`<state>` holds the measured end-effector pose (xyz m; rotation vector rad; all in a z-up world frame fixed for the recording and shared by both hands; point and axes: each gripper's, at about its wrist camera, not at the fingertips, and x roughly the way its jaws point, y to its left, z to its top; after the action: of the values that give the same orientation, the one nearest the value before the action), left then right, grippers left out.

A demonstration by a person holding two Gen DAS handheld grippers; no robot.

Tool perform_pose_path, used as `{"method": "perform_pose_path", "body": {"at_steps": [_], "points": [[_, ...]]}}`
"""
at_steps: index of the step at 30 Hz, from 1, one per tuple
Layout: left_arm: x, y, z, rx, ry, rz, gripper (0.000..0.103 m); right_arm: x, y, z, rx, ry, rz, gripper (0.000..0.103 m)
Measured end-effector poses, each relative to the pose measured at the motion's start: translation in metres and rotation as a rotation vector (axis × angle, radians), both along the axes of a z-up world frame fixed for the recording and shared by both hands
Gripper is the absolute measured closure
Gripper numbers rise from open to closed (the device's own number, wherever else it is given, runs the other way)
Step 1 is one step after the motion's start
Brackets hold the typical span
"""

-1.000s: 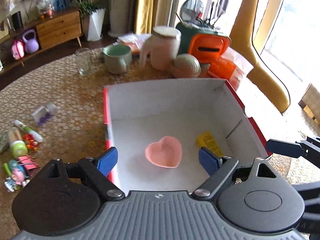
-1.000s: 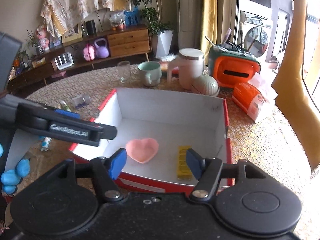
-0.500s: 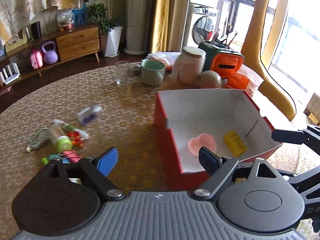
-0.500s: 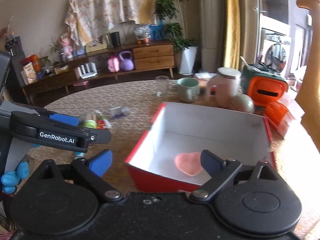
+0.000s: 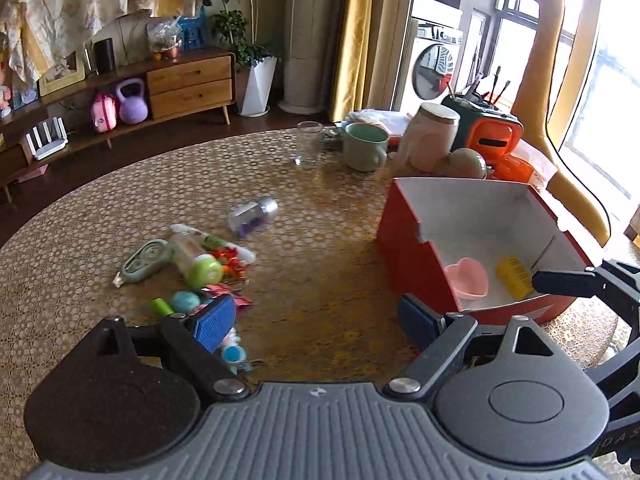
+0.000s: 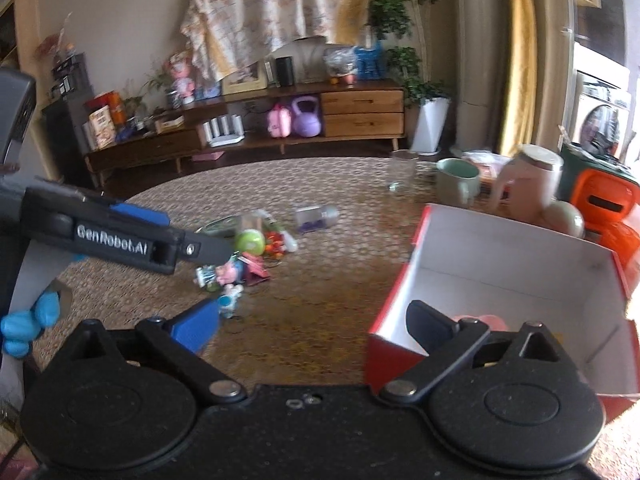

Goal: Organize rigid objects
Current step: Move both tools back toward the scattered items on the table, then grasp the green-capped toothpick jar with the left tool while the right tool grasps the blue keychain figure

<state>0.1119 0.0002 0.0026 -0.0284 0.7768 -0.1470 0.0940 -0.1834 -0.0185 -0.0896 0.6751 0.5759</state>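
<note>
A: What's on the round, honeycomb-patterned desk (image 5: pixel 320 240)?

B: At left, a pile of small colourful plastic trinkets (image 5: pixel 200 276); at right, a red cardboard box with white lining (image 5: pixel 416 248) containing a pink heart-shaped dish (image 5: pixel 468 280).

A: The claws?

B: Left claw (image 5: pixel 316 322) and right claw (image 6: pixel 316 322) both gape, empty.

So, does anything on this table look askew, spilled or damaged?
Nothing looks spilled or broken. The small clear bottle lies on its side apart from the toy pile, and the red box has a stepped, notched near wall. Inside it sit only a pink heart dish and a yellow packet.
</note>
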Motion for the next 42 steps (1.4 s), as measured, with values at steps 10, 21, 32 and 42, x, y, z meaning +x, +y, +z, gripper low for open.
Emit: {"method": "perform_pose_path", "body": {"at_steps": [10, 21, 32, 42], "points": [[0.008, 0.050, -0.008, -0.006, -0.037, 0.027, 0.000, 0.004, 0.050, -0.021, -0.027, 0.038, 0.103, 0.003], [0.060, 0.101, -0.042, 0.019, 0.044, 0.087, 0.000, 0.023, 0.103, -0.058, -0.102, 0.062, 0.176, 0.005], [0.120, 0.125, -0.081, 0.062, 0.071, -0.035, 0.000, 0.047, 0.141, -0.091, -0.159, 0.102, 0.220, 0.012], [0.154, 0.132, -0.107, 0.040, 0.090, -0.125, 0.000, 0.066, 0.169, -0.108, -0.174, 0.121, 0.241, 0.024]]}}
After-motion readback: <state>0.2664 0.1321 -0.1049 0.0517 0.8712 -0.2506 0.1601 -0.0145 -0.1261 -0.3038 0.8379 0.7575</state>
